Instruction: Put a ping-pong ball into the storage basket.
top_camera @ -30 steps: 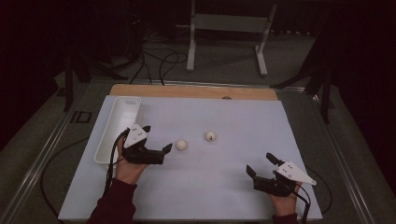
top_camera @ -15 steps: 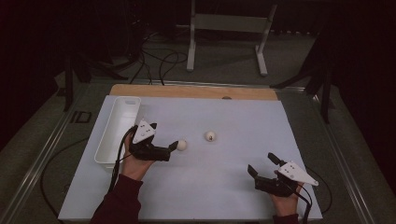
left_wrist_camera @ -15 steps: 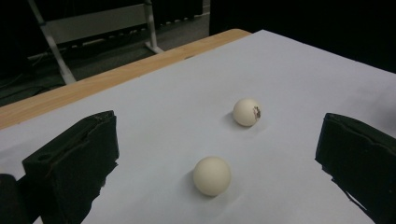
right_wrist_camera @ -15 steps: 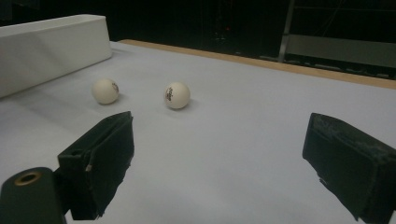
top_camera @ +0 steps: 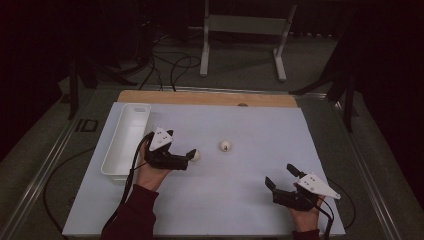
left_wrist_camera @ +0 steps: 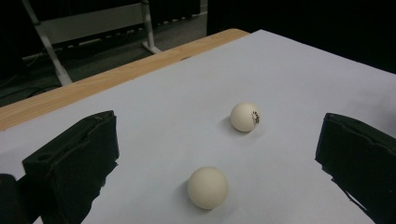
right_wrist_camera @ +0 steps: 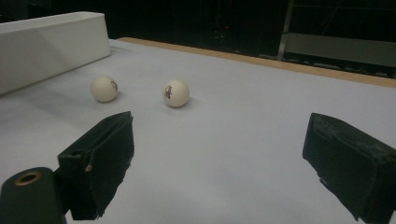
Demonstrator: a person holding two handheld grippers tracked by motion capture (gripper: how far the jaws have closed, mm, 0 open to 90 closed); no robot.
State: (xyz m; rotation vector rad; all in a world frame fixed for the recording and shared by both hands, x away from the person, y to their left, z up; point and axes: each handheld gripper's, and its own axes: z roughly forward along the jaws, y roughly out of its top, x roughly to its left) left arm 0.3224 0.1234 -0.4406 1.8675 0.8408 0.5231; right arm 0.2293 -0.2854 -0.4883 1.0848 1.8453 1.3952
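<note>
Two white table-tennis balls lie on the white table sheet [top_camera: 240,200]. My left gripper [top_camera: 189,159] is open just left of the nearer ball [top_camera: 195,155]. In the left gripper view that plain ball [left_wrist_camera: 207,187] lies low between the spread jaws of the left gripper [left_wrist_camera: 219,144], untouched. The printed ball [left_wrist_camera: 244,116] lies farther on, also as the second ball [top_camera: 225,146] in the high view. My right gripper [top_camera: 280,176] rests open at the front right. In the right gripper view both balls [right_wrist_camera: 103,88] [right_wrist_camera: 176,93] lie well beyond the right gripper [right_wrist_camera: 224,158].
A long white tray [top_camera: 125,140] stands along the sheet's left edge, just behind my left hand; its wall [right_wrist_camera: 51,44] shows in the right gripper view. A wooden strip [top_camera: 210,98] borders the far edge. Cables and a metal stand [top_camera: 240,30] lie on the floor beyond.
My left gripper has slid forward and right until its open jaws reach the nearer ball. The right gripper has stayed almost still. Neither ball has moved.
</note>
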